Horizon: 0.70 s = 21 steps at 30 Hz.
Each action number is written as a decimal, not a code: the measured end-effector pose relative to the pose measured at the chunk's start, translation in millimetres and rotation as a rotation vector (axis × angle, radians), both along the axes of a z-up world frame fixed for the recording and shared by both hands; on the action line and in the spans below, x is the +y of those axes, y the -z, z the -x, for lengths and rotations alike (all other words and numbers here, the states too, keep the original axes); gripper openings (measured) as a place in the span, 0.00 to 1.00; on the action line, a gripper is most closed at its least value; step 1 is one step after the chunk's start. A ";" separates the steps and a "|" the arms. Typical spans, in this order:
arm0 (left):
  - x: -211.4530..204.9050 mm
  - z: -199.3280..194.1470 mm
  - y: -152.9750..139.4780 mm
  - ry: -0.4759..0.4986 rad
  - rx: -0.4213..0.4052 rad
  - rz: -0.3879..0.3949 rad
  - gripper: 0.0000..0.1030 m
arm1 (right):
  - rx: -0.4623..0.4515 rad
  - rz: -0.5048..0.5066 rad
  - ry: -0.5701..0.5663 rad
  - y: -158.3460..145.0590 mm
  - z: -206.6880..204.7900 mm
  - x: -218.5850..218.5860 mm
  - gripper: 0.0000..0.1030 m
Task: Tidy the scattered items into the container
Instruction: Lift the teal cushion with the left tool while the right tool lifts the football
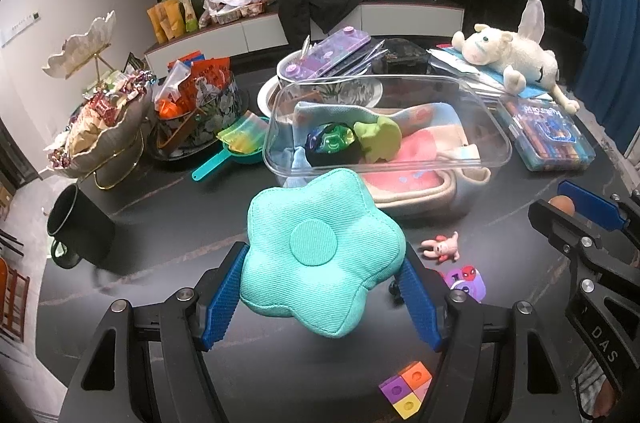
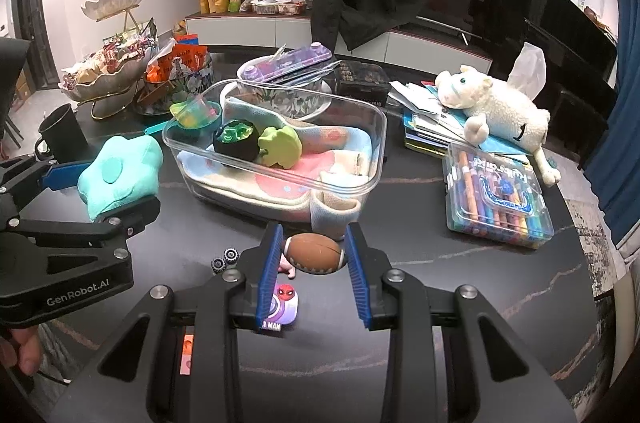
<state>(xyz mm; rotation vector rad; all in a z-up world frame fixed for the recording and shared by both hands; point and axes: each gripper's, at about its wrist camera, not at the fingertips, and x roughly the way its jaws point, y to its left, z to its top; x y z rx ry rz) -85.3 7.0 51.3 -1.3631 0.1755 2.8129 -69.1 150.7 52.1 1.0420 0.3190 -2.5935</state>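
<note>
Currently, left gripper [image 1: 322, 297] clamps teal flower-shaped fabric cushion [image 1: 320, 255]. Right gripper [image 2: 314, 277] grips small brown rubber football [image 2: 315, 253], both near clear plastic container [image 2: 280, 139]

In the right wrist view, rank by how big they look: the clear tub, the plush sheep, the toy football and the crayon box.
1. Clear tub
2. Plush sheep
3. Crayon box, close to the sheep in size
4. Toy football, smallest though nearest the camera

**Teal flower cushion held before the container**

The left hand-held gripper [image 1: 322, 297] clamps a teal flower cushion [image 1: 320, 255] between its blue pads, above the dark counter [image 1: 168, 223]. Just behind stands the clear container [image 1: 496, 143], holding a folded cloth [image 1: 420, 159] and a green toy [image 1: 378, 139]. A small pink figure [image 1: 442, 247] lies to the right.
</note>
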 end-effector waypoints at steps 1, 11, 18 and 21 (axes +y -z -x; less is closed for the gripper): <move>0.1 1.7 -0.6 0.000 0.001 0.001 0.67 | 0.000 0.000 0.000 -0.4 1.5 -0.3 0.28; -0.7 17.9 -7.1 -0.004 0.008 0.004 0.67 | 0.000 0.003 -0.001 -6.8 17.0 -2.9 0.28; -0.9 27.5 -9.9 -0.002 0.008 0.010 0.67 | -0.004 0.000 -0.003 -8.3 25.3 -4.6 0.28; -1.5 31.6 -11.5 -0.001 0.007 0.009 0.67 | -0.002 -0.003 -0.008 -9.8 30.0 -5.9 0.28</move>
